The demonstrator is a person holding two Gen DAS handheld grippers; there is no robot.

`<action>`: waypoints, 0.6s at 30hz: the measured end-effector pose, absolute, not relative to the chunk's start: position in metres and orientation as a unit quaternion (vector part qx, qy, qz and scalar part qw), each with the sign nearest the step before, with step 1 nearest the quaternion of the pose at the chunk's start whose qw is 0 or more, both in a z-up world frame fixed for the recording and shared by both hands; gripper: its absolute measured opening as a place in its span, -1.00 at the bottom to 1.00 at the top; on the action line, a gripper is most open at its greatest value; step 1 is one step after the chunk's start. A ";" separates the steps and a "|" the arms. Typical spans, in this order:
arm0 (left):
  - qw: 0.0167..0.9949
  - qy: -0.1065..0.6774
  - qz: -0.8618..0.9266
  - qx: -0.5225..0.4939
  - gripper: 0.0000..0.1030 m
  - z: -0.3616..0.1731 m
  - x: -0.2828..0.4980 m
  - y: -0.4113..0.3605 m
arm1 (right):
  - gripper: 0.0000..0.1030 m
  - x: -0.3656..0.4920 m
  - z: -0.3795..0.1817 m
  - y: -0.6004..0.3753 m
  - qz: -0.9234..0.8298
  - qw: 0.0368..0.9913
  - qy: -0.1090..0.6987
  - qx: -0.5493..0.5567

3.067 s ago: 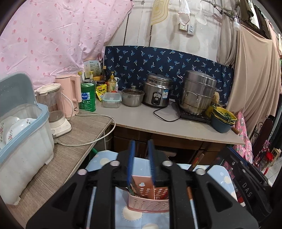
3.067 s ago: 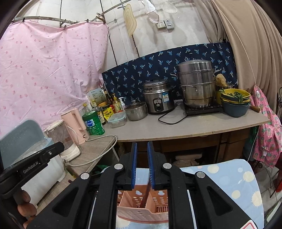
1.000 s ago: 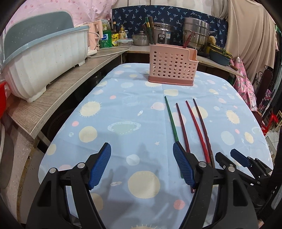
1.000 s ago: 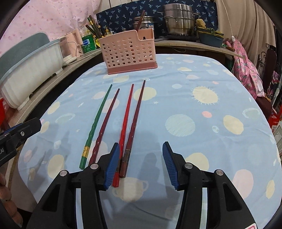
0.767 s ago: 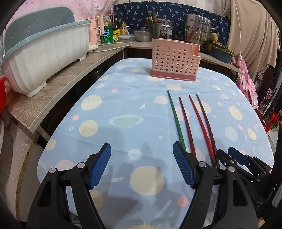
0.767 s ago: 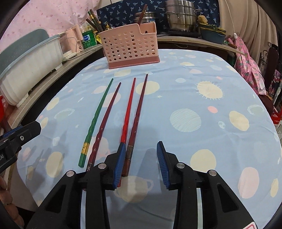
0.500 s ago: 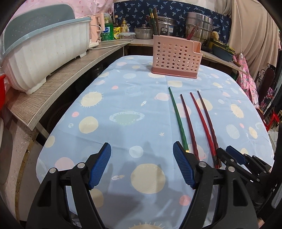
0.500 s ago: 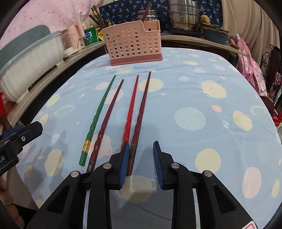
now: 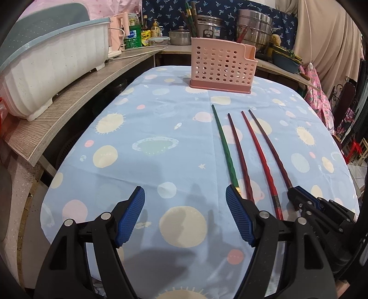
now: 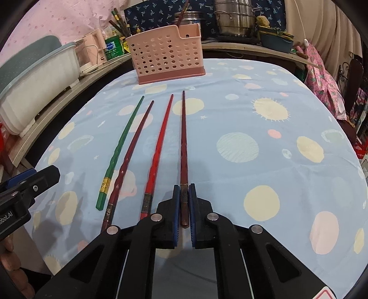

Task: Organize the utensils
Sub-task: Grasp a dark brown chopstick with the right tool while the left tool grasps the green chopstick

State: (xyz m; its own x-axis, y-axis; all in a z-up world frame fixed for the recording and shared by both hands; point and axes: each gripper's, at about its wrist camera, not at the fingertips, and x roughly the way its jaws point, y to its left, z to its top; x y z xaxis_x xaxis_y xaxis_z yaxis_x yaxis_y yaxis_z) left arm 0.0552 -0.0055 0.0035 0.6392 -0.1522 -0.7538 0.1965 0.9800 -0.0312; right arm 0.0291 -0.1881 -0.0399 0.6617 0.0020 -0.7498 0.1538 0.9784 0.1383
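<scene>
- The brown chopstick [image 10: 184, 147] lies rightmost of four on the tablecloth [image 10: 253, 142], tip toward the pink caddy [image 10: 169, 54].
- Right gripper [image 10: 184, 202] clamps its butt, partly hiding it.
- Left gripper [image 9: 185, 216] gapes, empty.

White dish tub [image 9: 53, 69] on wooden counter [image 9: 76, 101].

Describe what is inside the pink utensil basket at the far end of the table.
Several chopsticks stick up from the left end of the pink basket, one more from the right. Its walls hide their lower parts and anything lower.
</scene>
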 end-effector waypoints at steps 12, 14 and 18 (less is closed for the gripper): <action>0.886 0.447 -0.123 0.021 0.34 -0.022 0.067 -0.037 | -0.87 0.019 -0.041 -0.206 -0.049 0.907 0.404 0.110; 0.884 0.450 -0.121 0.023 0.33 -0.026 0.070 -0.040 | -0.86 0.018 -0.041 -0.207 -0.048 0.907 0.402 0.112; 0.882 0.456 -0.113 0.026 0.23 -0.034 0.075 -0.042 | -0.86 0.017 -0.042 -0.208 -0.048 0.908 0.400 0.112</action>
State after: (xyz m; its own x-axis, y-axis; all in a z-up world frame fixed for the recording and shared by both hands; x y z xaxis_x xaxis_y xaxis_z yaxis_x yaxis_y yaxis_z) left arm 0.0750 -0.0423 -0.0341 0.5578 -0.1762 -0.8111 0.2238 0.9729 -0.0575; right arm 0.0174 -0.2077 -0.0418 0.6752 0.0030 -0.7376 0.1757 0.9705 0.1648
